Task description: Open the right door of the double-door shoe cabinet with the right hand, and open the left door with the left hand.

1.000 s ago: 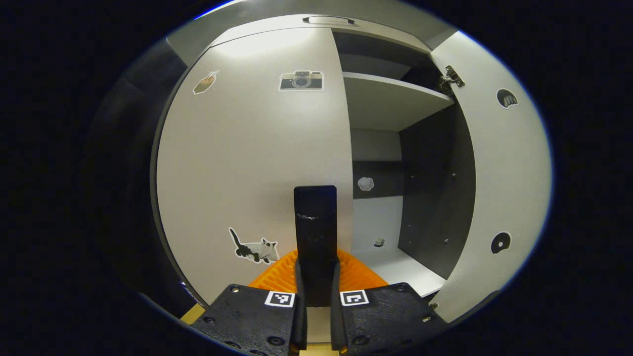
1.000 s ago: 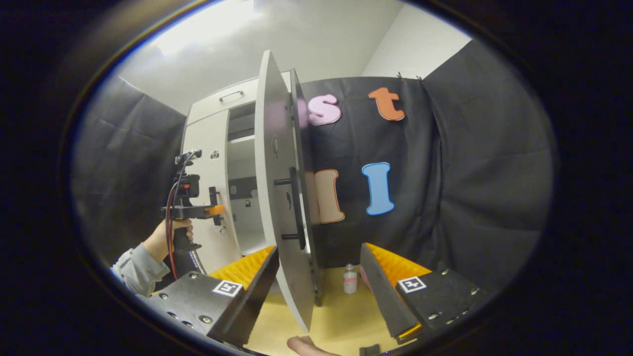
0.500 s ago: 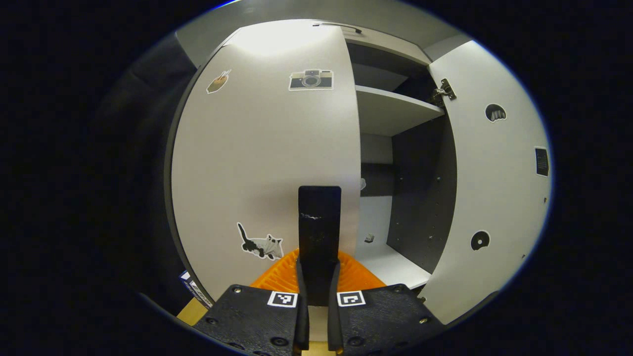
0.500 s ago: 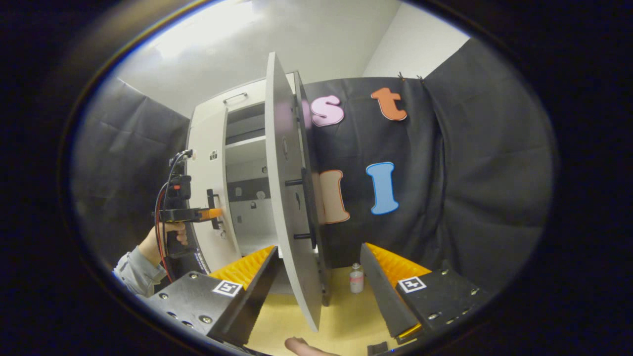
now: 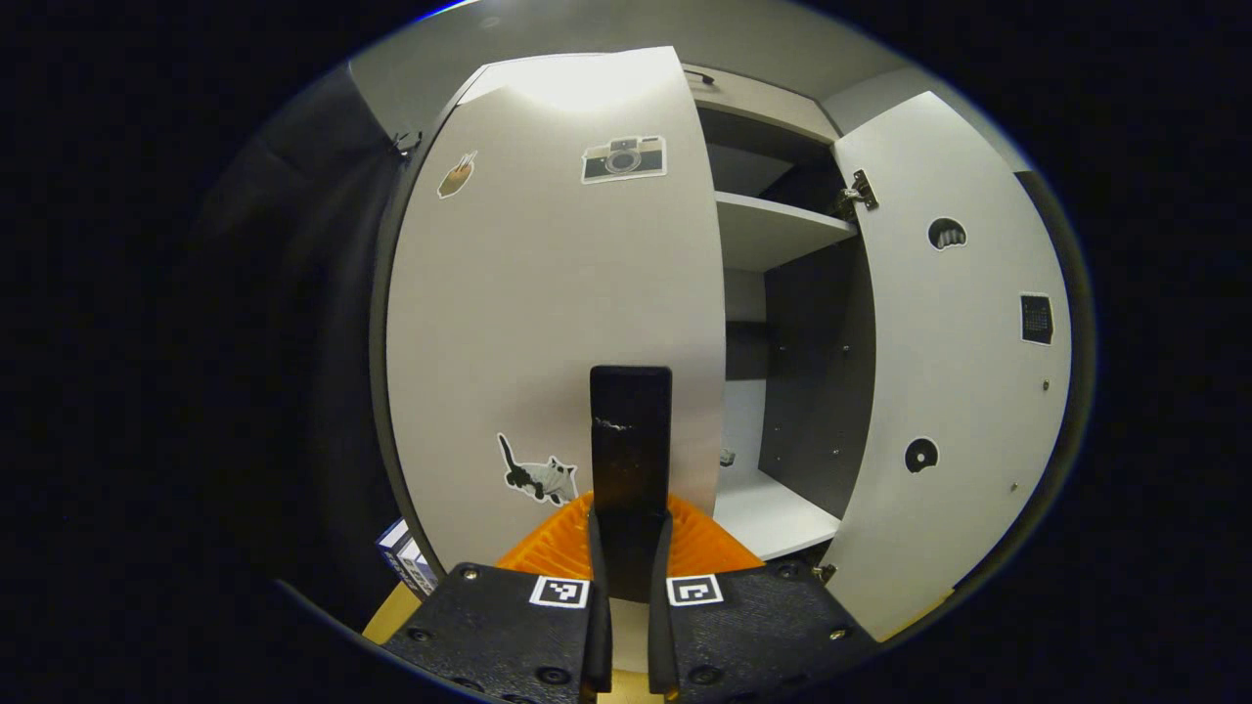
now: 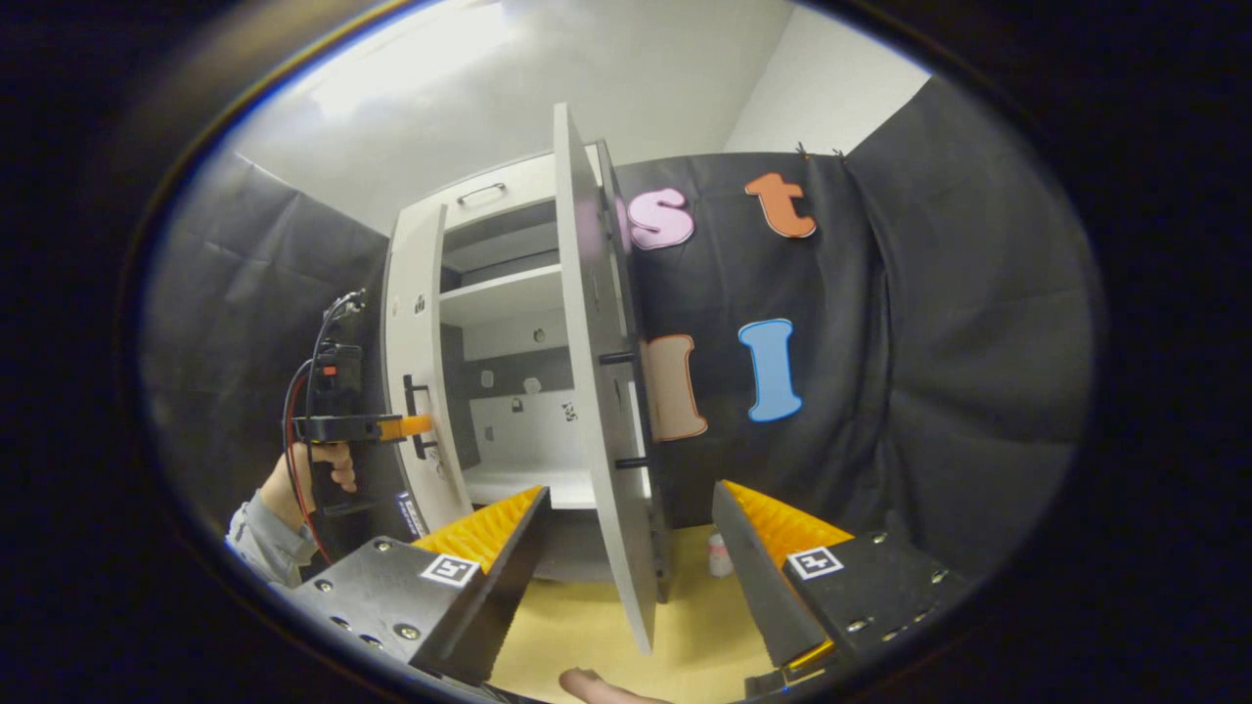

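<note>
Looking along the left claw [image 5: 626,533] in the left gripper view, its two fingers are clenched on the dark handle [image 5: 631,440] of the left door [image 5: 558,303], which stands partly swung out from the shoe cabinet [image 5: 773,230]; beside that door the cabinet's shelf and inner wall are exposed, and the right door [image 5: 954,362] beyond them hangs wide open with its inner face toward the camera. So the step in hand looks like the second one, drawing the left door open. In the right gripper view, the right claw [image 6: 626,548] is released, fingers spread apart and gripping nothing, with the right door's edge [image 6: 602,391] standing between them but apart from both; left of the cabinet, the left claw [image 6: 411,426] meets the left door's handle, a hand [image 6: 313,479] behind it. Next, I judge, the left claw should keep its hold and follow the door's arc outward around the hinge until it is fully open.
</note>
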A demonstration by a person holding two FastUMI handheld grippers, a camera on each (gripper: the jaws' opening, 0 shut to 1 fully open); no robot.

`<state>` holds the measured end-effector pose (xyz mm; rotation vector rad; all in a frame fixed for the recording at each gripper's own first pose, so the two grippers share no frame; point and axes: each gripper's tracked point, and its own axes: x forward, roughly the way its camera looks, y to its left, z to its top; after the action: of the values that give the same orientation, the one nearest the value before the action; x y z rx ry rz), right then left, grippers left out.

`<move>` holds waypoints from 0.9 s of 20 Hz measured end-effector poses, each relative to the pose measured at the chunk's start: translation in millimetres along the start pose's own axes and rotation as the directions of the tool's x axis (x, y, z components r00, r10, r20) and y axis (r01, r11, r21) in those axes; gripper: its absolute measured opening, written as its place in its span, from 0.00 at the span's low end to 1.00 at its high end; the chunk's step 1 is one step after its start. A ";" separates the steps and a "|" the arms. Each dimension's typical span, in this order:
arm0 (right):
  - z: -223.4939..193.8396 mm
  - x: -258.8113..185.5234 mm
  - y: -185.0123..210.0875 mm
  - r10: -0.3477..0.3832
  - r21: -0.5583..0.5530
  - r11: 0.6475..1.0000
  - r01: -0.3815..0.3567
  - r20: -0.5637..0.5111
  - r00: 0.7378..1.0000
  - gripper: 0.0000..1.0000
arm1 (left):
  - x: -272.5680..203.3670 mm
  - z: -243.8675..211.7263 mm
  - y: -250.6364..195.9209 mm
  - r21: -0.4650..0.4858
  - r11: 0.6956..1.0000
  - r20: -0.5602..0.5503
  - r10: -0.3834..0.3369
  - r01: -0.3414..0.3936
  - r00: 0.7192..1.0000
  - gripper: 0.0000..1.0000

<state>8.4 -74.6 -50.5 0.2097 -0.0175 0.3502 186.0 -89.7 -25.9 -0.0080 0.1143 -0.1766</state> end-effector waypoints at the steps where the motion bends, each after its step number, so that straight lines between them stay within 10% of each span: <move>1: -0.9 1.3 1.3 0.001 0.003 1.000 -0.001 0.002 1.000 0.99 | -4.2 -0.2 1.9 0.003 1.000 -0.003 0.000 0.000 1.000 0.14; 18: -16.7 -37.6 96.9 0.058 -0.115 0.992 -0.060 -0.020 0.998 0.98 | -95.7 1.9 79.1 -0.005 0.999 0.016 0.037 -0.037 0.999 0.14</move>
<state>-60.5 5.1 -49.4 0.0917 -0.0273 0.4084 106.4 5.0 -14.6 -0.0118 0.0987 -0.1396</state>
